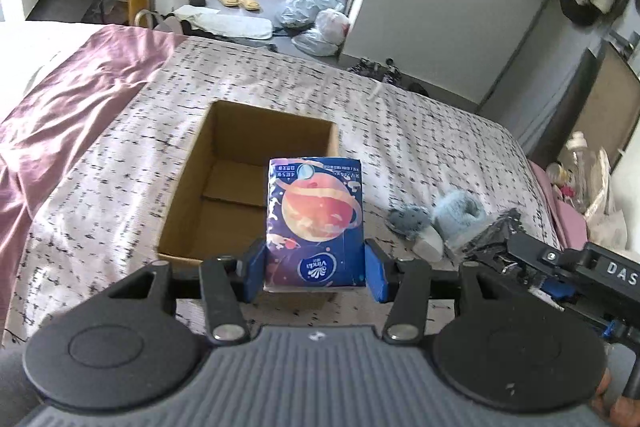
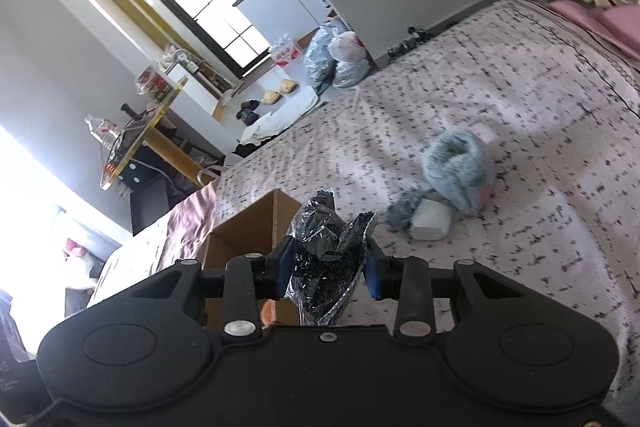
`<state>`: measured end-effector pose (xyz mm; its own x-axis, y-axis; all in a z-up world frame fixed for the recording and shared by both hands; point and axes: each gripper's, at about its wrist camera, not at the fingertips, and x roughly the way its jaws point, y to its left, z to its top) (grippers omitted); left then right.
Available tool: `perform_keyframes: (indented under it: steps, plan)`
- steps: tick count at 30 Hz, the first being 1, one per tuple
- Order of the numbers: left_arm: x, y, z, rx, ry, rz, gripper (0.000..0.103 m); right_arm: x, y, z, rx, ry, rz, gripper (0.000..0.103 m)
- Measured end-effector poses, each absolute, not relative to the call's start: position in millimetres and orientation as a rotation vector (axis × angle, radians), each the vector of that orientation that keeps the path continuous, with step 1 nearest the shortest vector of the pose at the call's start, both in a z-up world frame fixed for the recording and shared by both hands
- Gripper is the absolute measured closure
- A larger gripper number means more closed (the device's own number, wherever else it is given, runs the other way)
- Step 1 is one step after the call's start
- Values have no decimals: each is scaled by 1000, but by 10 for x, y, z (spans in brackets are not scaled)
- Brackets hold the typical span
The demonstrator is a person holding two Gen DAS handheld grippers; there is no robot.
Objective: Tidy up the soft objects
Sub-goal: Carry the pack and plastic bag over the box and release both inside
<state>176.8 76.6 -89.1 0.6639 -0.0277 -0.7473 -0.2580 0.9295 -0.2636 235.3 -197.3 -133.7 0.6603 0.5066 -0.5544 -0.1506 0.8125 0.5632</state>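
Under me is a bed [image 1: 420, 131] with a white cover full of little black marks. Closest to me, my left gripper [image 1: 316, 273] has its two blue pads squeezed on the sides of a tissue pack [image 1: 315, 217]. The pack is dark blue with a big orange planet on it, and it stands up between the pads. My right gripper [image 2: 329, 269] is pinched tight on a crinkly clear bag [image 2: 330, 247] full of small black bits. Just past both of them sits a brown cardboard box [image 1: 188, 183] with its top open. I can see its bare floor. To the right of the box, on the cover, lie a fluffy light blue sock roll [image 2: 460, 171], a small grey fuzzy thing [image 2: 402, 213] and a little white pack [image 2: 431, 223], all bunched together. A pink blanket [image 1: 76, 95] lies at the left side of the bed. Far off on the floor are yellow slippers [image 1: 238, 1] and plastic bags [image 1: 316, 21].
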Motion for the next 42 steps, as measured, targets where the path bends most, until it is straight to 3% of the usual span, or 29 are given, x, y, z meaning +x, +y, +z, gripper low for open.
perform_keyframes:
  steps: [14, 35, 42]
  plan:
    - [1846, 1403, -896, -422, 834, 191, 53, 2484, -1353, -1301, 436, 793, 437, 67]
    - [2043, 1650, -1360, -504, 916, 149, 53, 2643, -813, -1351, 362, 831, 448, 67]
    - [1977, 1723, -1357, -557, 905, 155, 48, 2627, -668, -1351, 341, 846, 466, 67]
